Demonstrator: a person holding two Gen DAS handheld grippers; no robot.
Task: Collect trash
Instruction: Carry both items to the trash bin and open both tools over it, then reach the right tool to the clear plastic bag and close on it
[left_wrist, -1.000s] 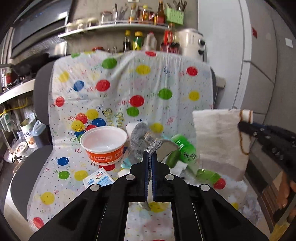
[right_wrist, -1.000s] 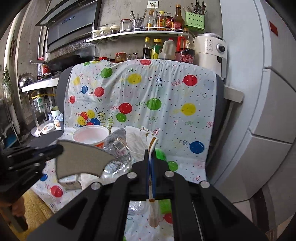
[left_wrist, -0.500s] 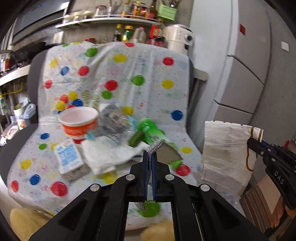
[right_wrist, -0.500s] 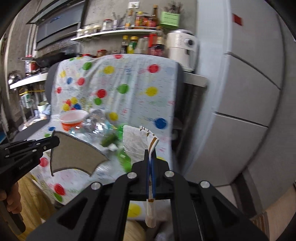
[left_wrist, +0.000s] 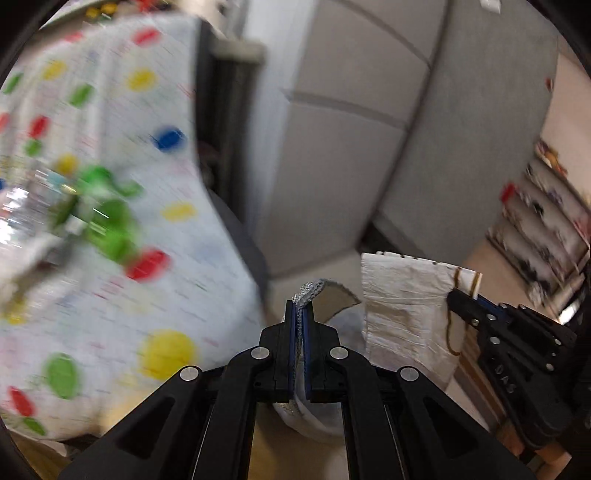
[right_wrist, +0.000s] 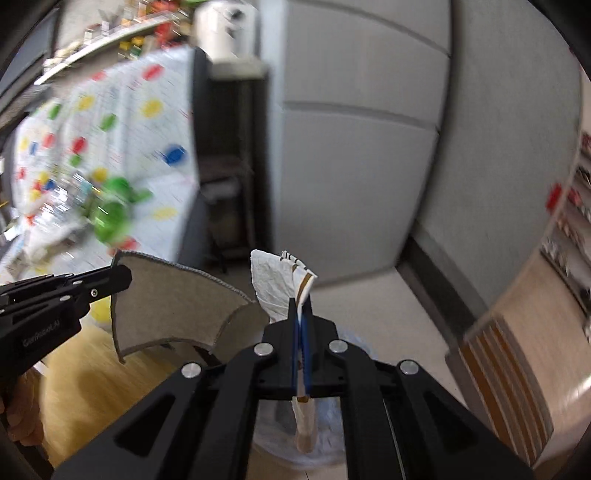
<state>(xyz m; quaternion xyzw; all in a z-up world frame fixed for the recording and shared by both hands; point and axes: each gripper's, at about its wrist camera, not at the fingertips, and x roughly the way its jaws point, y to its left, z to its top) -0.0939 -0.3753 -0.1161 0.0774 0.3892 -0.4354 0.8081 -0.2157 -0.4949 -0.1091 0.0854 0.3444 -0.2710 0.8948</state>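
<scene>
L claw (left_wrist: 298, 314) clamped on cardboard sleeve (right_wrist: 166, 299), R claw (right_wrist: 302, 314) on paper bag (left_wrist: 402, 314), both above plastic-lined bin (right_wrist: 332, 435).

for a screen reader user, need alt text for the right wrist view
The right gripper is shut on a crumpled white paper bag; the left gripper beside it holds a curved cardboard piece, with a blurred spotted cloth behind.

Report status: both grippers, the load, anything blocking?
Left gripper shut on grey cardboard piece. Right gripper shut on white paper bag. Lined bin below, nothing blocking.
</scene>
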